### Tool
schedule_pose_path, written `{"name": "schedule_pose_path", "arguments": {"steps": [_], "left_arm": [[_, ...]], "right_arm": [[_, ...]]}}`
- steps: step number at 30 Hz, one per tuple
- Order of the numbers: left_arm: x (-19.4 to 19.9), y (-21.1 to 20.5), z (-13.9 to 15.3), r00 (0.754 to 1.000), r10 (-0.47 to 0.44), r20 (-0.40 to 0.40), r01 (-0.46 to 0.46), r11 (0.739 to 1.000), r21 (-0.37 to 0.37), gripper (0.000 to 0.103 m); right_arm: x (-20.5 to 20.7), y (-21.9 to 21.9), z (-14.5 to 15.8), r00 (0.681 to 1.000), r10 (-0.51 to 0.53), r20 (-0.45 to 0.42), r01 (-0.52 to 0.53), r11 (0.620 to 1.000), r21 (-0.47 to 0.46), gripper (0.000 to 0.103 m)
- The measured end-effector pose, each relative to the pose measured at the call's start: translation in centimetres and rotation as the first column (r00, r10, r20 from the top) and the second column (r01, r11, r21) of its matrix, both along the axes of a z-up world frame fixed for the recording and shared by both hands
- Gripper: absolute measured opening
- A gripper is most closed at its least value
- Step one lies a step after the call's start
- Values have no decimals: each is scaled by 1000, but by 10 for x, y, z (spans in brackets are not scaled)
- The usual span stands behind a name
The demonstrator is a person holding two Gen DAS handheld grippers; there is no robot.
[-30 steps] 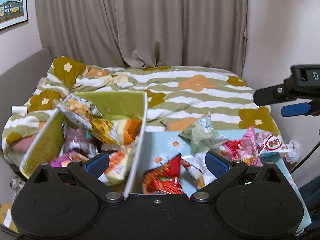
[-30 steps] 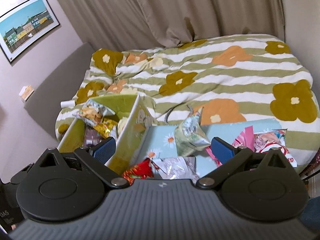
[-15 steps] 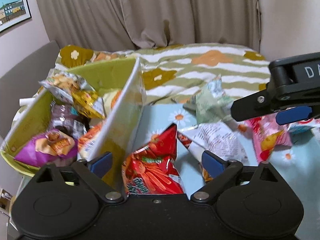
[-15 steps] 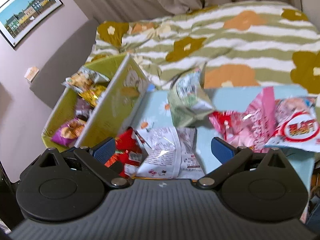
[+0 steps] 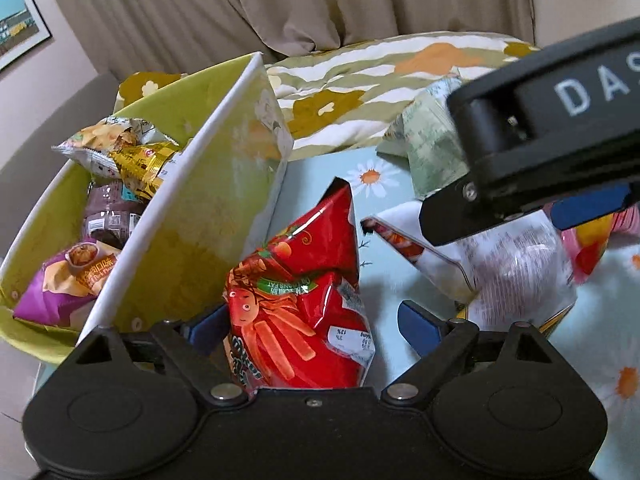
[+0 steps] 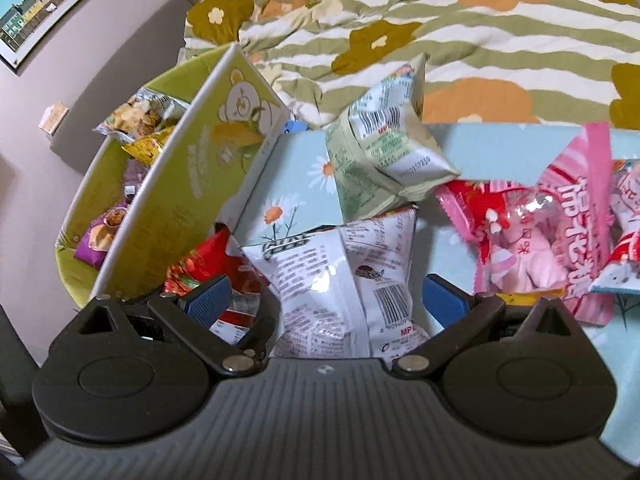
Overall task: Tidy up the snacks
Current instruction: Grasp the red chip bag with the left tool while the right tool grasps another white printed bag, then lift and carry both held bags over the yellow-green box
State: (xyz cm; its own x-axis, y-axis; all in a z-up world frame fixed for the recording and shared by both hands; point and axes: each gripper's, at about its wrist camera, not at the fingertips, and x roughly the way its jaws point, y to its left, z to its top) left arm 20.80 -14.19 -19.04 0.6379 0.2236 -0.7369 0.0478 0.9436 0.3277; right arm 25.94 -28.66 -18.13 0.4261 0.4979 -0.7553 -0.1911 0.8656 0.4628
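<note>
My left gripper point(image 5: 312, 326) is open, its blue pads on either side of a red snack bag point(image 5: 300, 300) that lies on the light blue daisy-print surface point(image 5: 384, 280). My right gripper point(image 6: 326, 304) is open around a white snack bag point(image 6: 340, 280); it also shows in the left wrist view point(image 5: 516, 268). The right gripper's body fills the upper right of the left wrist view. A green fabric bin point(image 5: 208, 208) at left holds several snack bags, among them a purple one point(image 5: 64, 284) and a gold one point(image 5: 140, 164).
A pale green bag point(image 6: 380, 152) and pink bags point(image 6: 540, 240) lie further back on the daisy surface. A striped floral bedspread point(image 6: 440, 28) lies beyond. The bin's tall wall point(image 6: 192, 184) stands just left of both grippers. Curtains point(image 5: 280, 4) hang behind.
Both grippers have moved down and forward close to the snacks. The red bag now sits between the left pads and the white bag between the right pads.
</note>
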Motion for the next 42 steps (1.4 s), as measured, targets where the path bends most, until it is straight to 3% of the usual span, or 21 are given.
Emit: {"name": "schedule_pose_path", "arguments": {"steps": [2,5,8,15,20,31,37,42], "left_arm": [[-2,-1,-3,1000,-13,-9,13,1000,21,91],[-5,2,-4,1000,-12,-15,12,999,36,79],[-7,12,-4,999,-13,-46,12,1000,-17,73],[-13,20,1,998,-45,-41,44,998,-36,50],[-17,25,9,998,-47,-38,43,995,-88,48],[-25,23,20,997,-70,-19,69,994,-84,48],[-33,21,30,997,-83,4,83,992,-90,48],[-46,19,47,995,-95,36,99,990,-105,48]], "right_arm": [[-1,2,-3,1000,3,0,-3,1000,-19,103],[-1,3,-8,1000,8,-7,-8,999,-35,103],[-3,3,-12,1000,26,-9,-26,999,-40,103],[-4,4,-16,998,63,9,-63,996,-62,103],[-2,7,-19,996,88,17,-86,993,-74,103],[-12,15,-28,993,115,5,-114,990,-84,100],[-25,12,-14,996,85,31,-81,992,-93,90],[-42,6,9,997,48,65,-43,995,-89,88]]}}
